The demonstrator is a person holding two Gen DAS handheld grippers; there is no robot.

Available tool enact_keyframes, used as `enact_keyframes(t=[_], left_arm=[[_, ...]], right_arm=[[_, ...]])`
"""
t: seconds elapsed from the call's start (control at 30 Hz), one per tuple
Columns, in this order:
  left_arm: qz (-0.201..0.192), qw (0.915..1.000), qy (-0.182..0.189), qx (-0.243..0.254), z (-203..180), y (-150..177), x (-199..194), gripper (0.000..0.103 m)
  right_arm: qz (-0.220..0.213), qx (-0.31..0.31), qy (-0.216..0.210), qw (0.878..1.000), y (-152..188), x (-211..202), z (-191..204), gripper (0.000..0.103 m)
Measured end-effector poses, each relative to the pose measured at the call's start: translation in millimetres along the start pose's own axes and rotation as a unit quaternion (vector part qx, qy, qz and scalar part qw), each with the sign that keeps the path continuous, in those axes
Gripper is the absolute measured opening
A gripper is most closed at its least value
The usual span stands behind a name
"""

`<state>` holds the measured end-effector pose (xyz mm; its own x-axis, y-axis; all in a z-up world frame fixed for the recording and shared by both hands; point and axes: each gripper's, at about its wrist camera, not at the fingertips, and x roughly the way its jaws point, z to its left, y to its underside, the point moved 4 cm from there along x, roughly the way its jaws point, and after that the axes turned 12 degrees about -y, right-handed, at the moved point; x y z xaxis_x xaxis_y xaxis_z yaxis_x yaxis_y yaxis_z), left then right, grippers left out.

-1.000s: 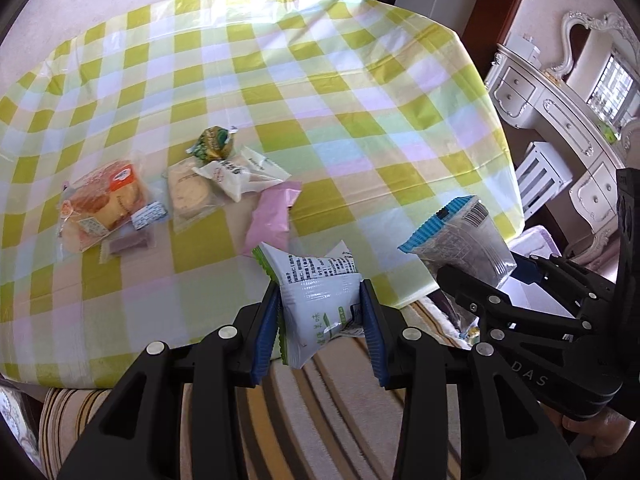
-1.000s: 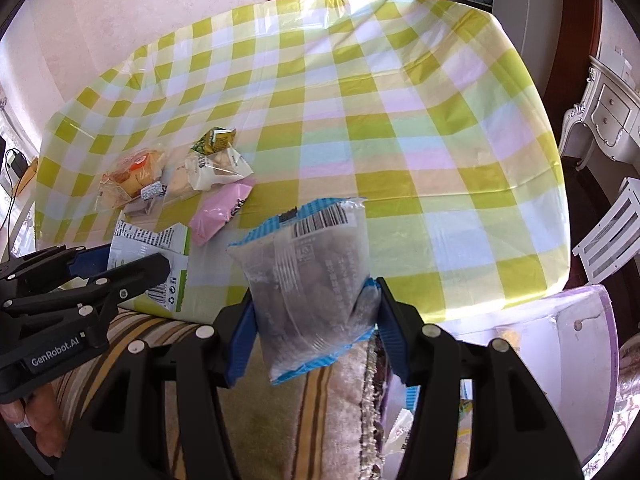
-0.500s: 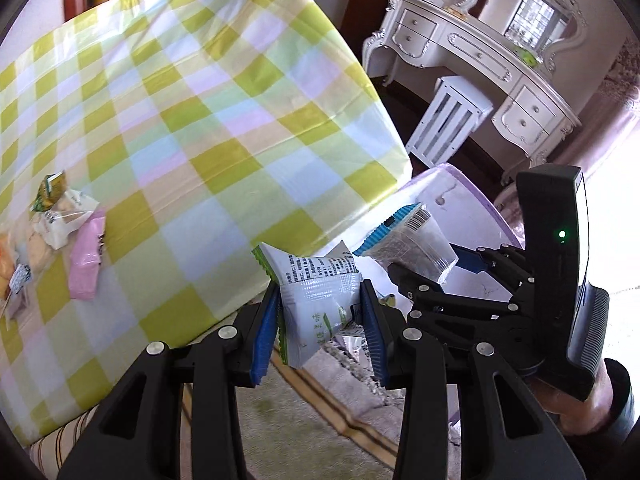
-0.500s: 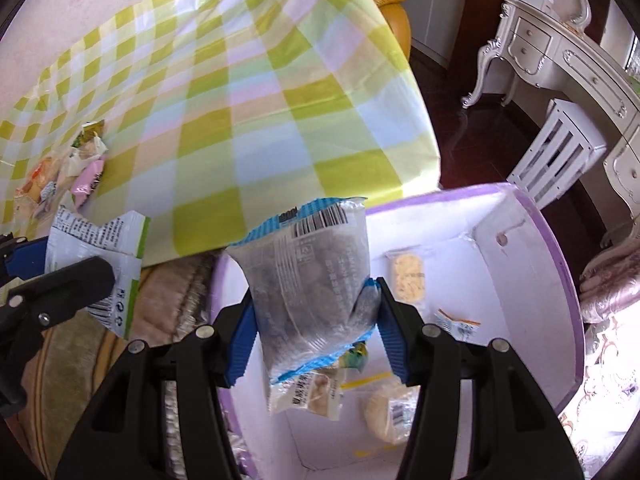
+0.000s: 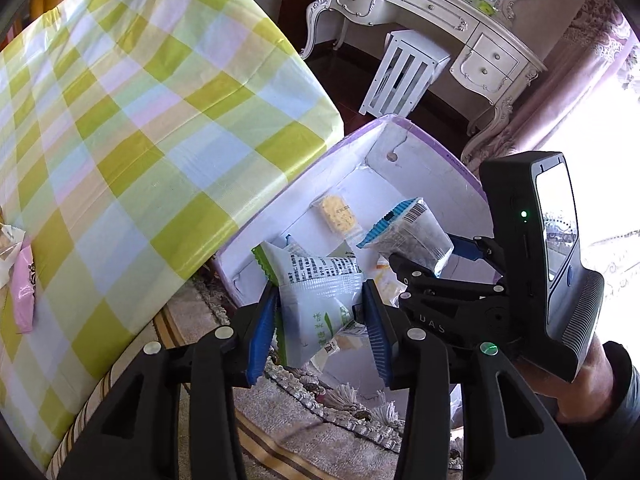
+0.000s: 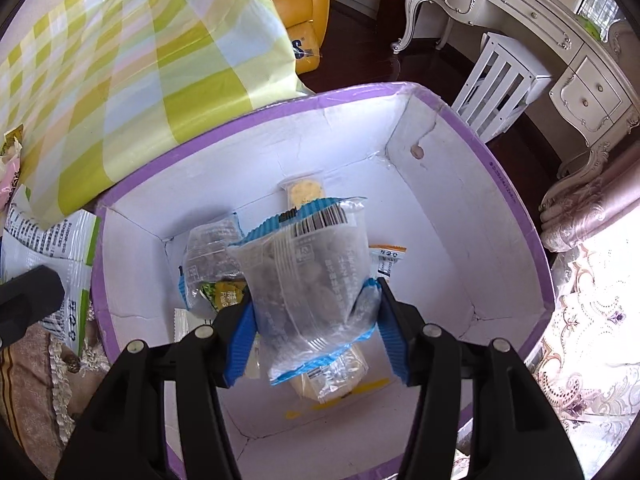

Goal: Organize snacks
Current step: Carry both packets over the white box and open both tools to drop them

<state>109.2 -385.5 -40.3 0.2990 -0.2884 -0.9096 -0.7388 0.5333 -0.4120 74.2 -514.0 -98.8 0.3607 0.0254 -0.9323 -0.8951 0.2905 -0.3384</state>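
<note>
My left gripper [image 5: 319,290] holds a white and green snack packet [image 5: 312,268] between its blue pads, just over the near rim of a purple-edged white box [image 5: 440,152]. Its jaws are opening, and the pads still touch the packet. My right gripper [image 6: 314,296] is shut on a clear snack bag with blue ends [image 6: 308,256], pointing down over the inside of the box [image 6: 500,184]. The left wrist view shows that bag [image 5: 408,232] above the box floor. Several snacks lie in the box, among them a yellow cracker pack [image 6: 306,192].
The table with a green check cloth [image 5: 140,120] stands left of the box, with a pink packet [image 5: 24,288] on it. A fringed rug [image 5: 320,400] lies below. Beyond are a white dresser [image 5: 440,12], a white stool [image 5: 404,72] and a yellow armchair [image 6: 296,0].
Both grippers have swung right from the table's edge to the box, each carrying its packet. The right bag now hangs over the inside of the box and lower than before.
</note>
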Motion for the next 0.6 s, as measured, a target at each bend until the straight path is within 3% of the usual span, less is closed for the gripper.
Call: enact_keyframes(t=[0.13, 0.27, 0.33, 0.6], left_arm=[[0.002, 0.9998, 0.013, 0.012, -5, 1, 1, 0.05], [-0.009, 0.9998, 0.016, 0.009, -3, 1, -3, 0.069], [-0.017, 0.9997, 0.017, 0.007, -2, 1, -7, 0.073], [-0.04, 0.9992, 0.005, -0.002, 11, 4, -22, 0.079]], right_arm=[[0.012, 0.022, 0.007, 1.0, 4, 6, -6, 0.059], [0.016, 0.029, 0.019, 0.999, 3, 7, -6, 0.068], [0.011, 0.025, 0.029, 0.999, 2, 4, -3, 0.076], [0.006, 0.015, 0.039, 0.999, -5, -6, 16, 0.077]])
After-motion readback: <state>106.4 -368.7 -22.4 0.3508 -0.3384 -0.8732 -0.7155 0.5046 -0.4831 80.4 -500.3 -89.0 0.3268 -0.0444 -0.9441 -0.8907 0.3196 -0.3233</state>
